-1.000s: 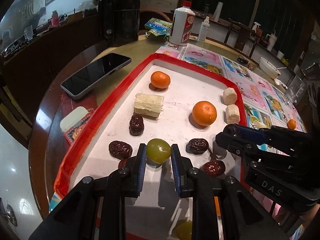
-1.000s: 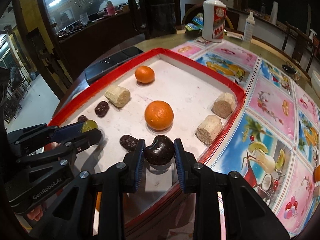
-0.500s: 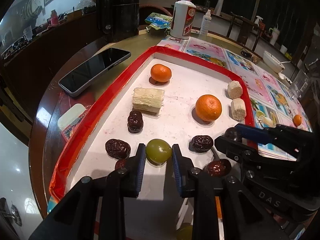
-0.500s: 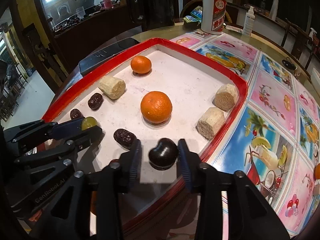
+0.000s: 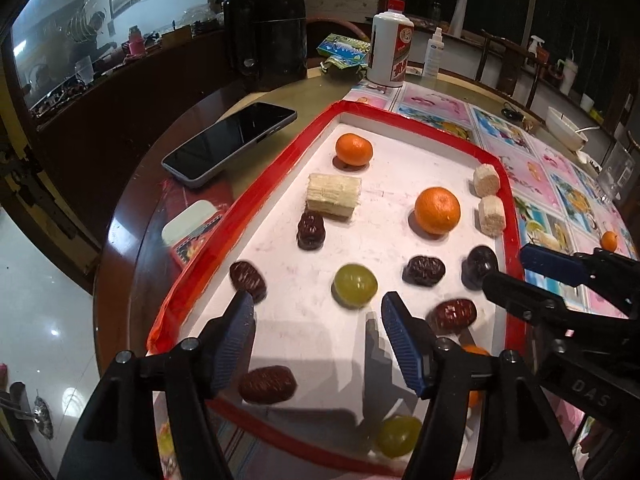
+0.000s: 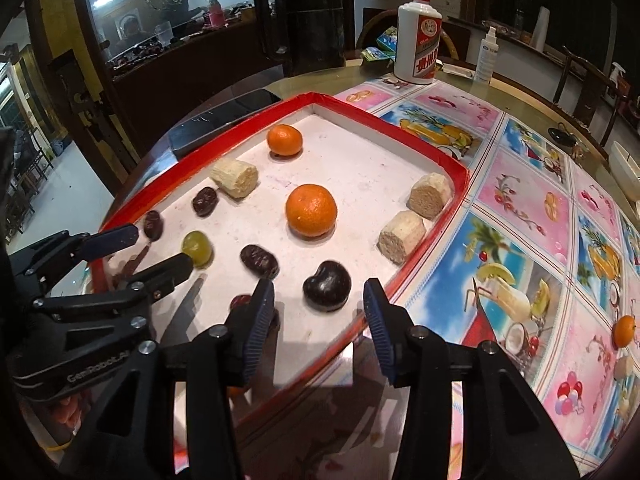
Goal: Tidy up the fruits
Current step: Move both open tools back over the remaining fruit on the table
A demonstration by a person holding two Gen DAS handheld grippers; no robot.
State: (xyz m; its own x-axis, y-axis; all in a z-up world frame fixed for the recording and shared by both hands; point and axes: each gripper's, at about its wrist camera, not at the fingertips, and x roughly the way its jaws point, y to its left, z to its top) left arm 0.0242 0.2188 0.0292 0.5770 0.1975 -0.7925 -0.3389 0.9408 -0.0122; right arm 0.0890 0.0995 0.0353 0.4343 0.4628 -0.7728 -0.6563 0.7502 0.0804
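Observation:
A red-rimmed white tray (image 5: 416, 130) (image 6: 384, 124) holds two oranges, several dark dates and pale sugarcane chunks. A green grape (image 5: 355, 284) (image 6: 197, 246) lies on the tray just ahead of my left gripper (image 5: 318, 312), which stands open and empty. A dark plum (image 6: 327, 285) (image 5: 480, 265) rests near the tray's right rim, just ahead of my right gripper (image 6: 319, 295), also open and empty. The large orange (image 5: 437, 210) (image 6: 311, 210) sits mid-tray. A second green grape (image 5: 398, 436) lies near the tray's near rim, under the left gripper.
A phone (image 5: 230, 144) lies left of the tray. A black kettle (image 5: 266, 36), a white bottle (image 5: 390, 54) and a spray bottle (image 6: 488, 56) stand at the back. A small orange (image 6: 625, 331) lies on the picture tablecloth at right. The round table's edge curves close on the left.
Both grippers opened and drew back. The left let go of the green grape and the right let go of the dark plum; both fruits now lie on the tray.

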